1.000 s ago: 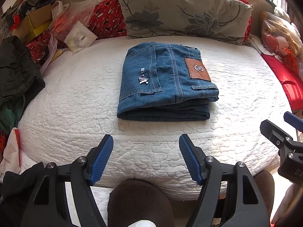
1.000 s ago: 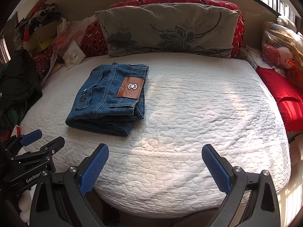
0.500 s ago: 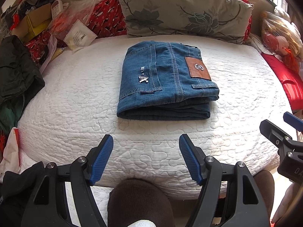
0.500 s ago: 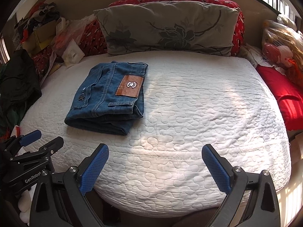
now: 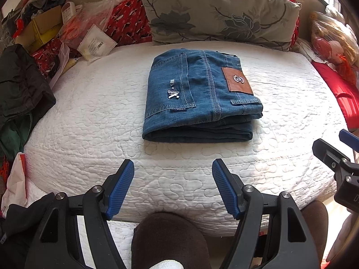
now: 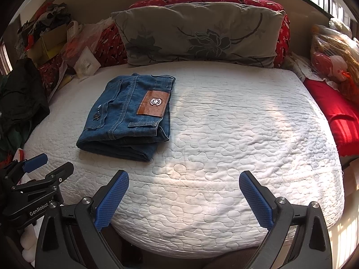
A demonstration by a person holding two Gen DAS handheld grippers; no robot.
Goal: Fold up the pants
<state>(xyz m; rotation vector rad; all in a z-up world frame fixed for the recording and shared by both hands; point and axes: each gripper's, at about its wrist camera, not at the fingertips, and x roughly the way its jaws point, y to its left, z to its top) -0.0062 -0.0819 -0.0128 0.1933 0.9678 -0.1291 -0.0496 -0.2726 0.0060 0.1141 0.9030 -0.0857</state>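
Left gripper (image 5: 173, 174), blue-padded black claw: jaws apart, empty. Right gripper (image 6: 184, 187): same, wider. White quilted mattress (image 6: 235, 134), bearing folded blue denim pants (image 5: 197, 94) with brown leather patch. Grey floral pillow (image 5: 215, 13) behind.

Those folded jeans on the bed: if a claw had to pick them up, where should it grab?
Probably the thick rounded fold of the jeans facing the claws, coming from the bed's near side: the layers are joined there, so they should lift together.
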